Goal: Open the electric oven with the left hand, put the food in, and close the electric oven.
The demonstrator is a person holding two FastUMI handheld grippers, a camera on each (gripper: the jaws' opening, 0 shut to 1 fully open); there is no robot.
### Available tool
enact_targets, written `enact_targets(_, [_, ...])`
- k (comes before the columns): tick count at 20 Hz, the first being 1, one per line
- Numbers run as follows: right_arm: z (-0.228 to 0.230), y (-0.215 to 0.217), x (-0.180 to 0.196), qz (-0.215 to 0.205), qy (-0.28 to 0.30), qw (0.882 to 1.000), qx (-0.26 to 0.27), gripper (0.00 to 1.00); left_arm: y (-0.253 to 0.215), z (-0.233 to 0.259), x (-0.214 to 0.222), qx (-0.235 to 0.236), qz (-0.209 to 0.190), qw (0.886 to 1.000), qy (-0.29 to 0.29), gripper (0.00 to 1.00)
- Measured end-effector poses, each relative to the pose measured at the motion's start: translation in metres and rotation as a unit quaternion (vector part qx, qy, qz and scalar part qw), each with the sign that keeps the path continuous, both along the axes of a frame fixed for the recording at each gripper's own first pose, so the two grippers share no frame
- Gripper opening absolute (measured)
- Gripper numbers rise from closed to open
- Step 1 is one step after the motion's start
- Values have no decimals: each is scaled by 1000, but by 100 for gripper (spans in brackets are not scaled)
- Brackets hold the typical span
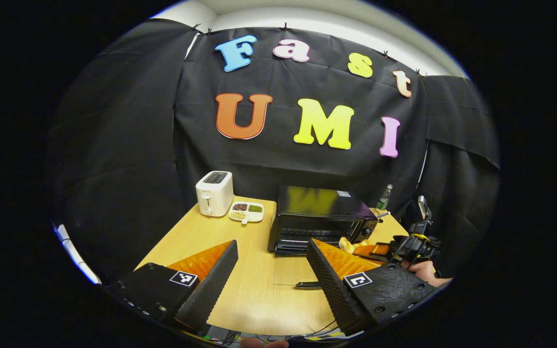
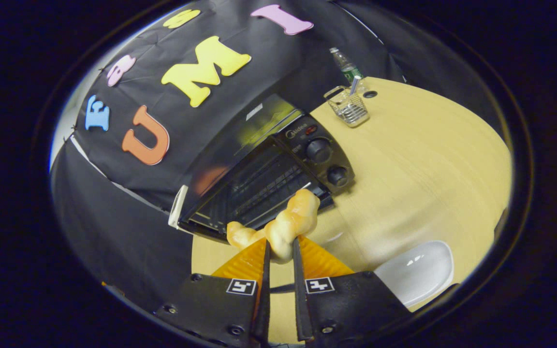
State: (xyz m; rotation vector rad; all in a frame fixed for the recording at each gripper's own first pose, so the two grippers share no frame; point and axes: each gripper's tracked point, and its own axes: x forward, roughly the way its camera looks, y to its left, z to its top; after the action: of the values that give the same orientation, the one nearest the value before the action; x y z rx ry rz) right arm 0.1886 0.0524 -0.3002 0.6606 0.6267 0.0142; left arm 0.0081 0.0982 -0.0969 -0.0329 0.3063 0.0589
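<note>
While the left gripper (image 1: 271,270) gapes wide, the right gripper (image 2: 281,251) pinches a golden twisted pastry (image 2: 290,222) before the black electric oven (image 2: 264,179).

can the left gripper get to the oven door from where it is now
Probably yes. The left gripper is open with bare table between its fingers and the oven ahead. The right gripper, holding the bread, sits off to the oven's right, not across that path.
</note>
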Motion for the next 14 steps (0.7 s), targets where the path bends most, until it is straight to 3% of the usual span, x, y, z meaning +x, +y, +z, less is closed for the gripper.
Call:
enact_targets(6, [-11, 21, 65, -19, -16, 999, 23, 24, 18, -14, -19, 11, 29, 999, 32, 95])
enact_targets(12, [-25, 23, 108, -91, -33, 992, 81, 22, 28, -20, -32, 24, 48, 996, 65, 95])
enact_targets(13, [-29, 25, 110, -100, -34, 990, 89, 25, 28, -20, -33, 26, 47, 996, 70, 95])
enact_targets(14, [-31, 28, 113, -107, -37, 989, 97, 21, 29, -21, -35, 28, 46, 996, 74, 95])
